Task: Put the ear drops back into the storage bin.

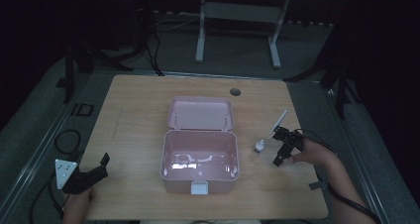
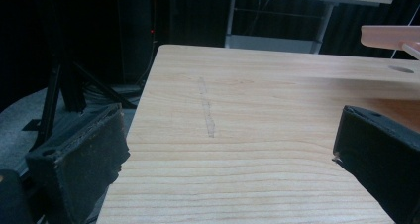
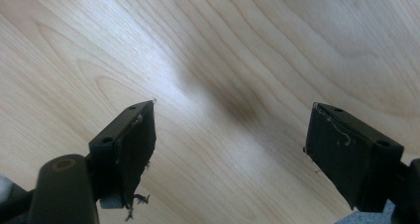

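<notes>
Nothing is packed: box (image 1: 200,157) open, bottle (image 1: 258,145) at three o'clock beside wide, empty right claw (image 1: 282,145); left claw (image 1: 94,172) wide too.

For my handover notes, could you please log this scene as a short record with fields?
table: light wood, round hole near far edge
box: pink, centre, lid open, looks empty
bottle: small, white, dark cap, upright, right of box
left hand-held gripper: near-left corner, jaws open, holding nothing
right hand-held gripper: right of bottle, jaws open over bare wood, holding nothing
contact: bottle seems untouched
</notes>
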### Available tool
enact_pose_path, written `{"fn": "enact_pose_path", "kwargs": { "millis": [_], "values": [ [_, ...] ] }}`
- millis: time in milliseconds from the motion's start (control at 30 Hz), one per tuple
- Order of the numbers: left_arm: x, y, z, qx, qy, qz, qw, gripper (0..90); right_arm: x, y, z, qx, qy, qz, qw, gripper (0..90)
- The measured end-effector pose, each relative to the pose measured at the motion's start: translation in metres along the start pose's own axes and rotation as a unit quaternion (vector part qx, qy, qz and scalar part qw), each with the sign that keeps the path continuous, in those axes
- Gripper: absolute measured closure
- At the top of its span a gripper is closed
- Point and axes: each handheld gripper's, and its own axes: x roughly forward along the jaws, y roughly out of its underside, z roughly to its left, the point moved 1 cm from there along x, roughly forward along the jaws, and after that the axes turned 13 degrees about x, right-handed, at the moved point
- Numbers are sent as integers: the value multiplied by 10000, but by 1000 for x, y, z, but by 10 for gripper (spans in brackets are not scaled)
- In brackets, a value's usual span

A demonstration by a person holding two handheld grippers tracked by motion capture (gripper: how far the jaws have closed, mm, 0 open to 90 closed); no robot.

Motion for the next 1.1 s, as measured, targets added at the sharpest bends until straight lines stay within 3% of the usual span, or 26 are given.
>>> {"fn": "enact_pose_path", "kwargs": {
  "millis": [633,933,1100],
  "values": [
    [0,0,0,22,15,10,10000,5,6,-49,27,-340,-60,142,9993,233],
    [0,0,0,27,22,4,10000,5,13,-67,35,-376,25,179,9991,329],
    [0,0,0,31,26,17,10000,4,15,-72,36,-400,33,196,9990,467]
  ]
}}
